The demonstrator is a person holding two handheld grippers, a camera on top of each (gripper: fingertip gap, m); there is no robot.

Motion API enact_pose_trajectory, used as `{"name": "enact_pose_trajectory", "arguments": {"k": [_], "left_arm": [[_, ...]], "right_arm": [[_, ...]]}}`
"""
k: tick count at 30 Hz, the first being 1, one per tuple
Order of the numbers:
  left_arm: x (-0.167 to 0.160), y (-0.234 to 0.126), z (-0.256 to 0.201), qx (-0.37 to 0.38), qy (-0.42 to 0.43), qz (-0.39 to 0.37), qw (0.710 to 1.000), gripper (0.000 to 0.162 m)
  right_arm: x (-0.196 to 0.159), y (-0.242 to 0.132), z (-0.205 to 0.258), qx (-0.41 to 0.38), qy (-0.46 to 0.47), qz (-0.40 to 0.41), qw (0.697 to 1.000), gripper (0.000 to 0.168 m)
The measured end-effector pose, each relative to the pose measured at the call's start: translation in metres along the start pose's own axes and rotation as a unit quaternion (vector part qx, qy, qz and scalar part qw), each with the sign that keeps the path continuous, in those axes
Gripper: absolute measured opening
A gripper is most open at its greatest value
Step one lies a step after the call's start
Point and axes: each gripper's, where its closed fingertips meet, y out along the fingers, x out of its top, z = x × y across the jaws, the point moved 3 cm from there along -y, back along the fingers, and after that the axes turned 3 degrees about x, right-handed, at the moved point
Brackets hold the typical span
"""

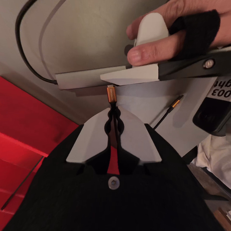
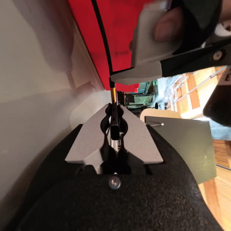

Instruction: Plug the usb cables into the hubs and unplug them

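My left gripper point(image 1: 114, 110) is shut on a thin black cable point(image 1: 115, 125), just behind its orange metal plug point(image 1: 111, 94). The plug's silver tip meets the edge of a flat grey slab-like device point(image 1: 75, 81). That device is clamped between the right gripper's white fingers point(image 1: 130, 75), which a hand holds. In the right wrist view my right gripper point(image 2: 114, 106) is shut on the same thin device point(image 2: 114, 120), seen edge-on and dark. The orange plug point(image 2: 113, 93) stands at its far end. The left gripper's fingers point(image 2: 131, 75) pinch the cable point(image 2: 102, 31) behind it.
A second black cable point(image 1: 22, 43) leaves the device's left end. Another orange-tipped cable point(image 1: 175, 103) lies at the right. A red surface point(image 1: 25, 112) is at the left, also in the right wrist view point(image 2: 118, 25). A dark panel point(image 2: 181, 143) and wooden shelving point(image 2: 193, 93) are at the right.
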Motion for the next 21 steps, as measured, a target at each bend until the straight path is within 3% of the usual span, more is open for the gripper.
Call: {"name": "enact_pose_trajectory", "arguments": {"k": [1,5,10,16,21], "left_arm": [[0.001,-0.002,-0.001,-0.002,-0.001,-0.007,1.0,0.004],[0.009,-0.015,-0.008,-0.021,-0.007,-0.056,0.998,0.004],[0.02,-0.031,-0.022,-0.067,-0.035,-0.13,0.989,0.003],[0.02,-0.027,-0.032,0.015,-0.002,-0.131,0.991,0.004],[0.026,-0.062,-0.032,0.042,-0.067,-0.276,0.958,0.0]], "right_arm": [[-0.001,-0.001,-0.002,-0.003,0.016,-0.007,1.0,0.008],[-0.007,-0.005,-0.014,-0.017,0.089,-0.047,0.995,0.008],[0.001,-0.007,-0.011,-0.009,0.097,-0.086,0.992,0.008],[-0.005,-0.01,-0.022,-0.026,0.15,-0.095,0.984,0.008],[-0.012,-0.01,-0.028,-0.022,0.215,-0.105,0.971,0.007]]}}
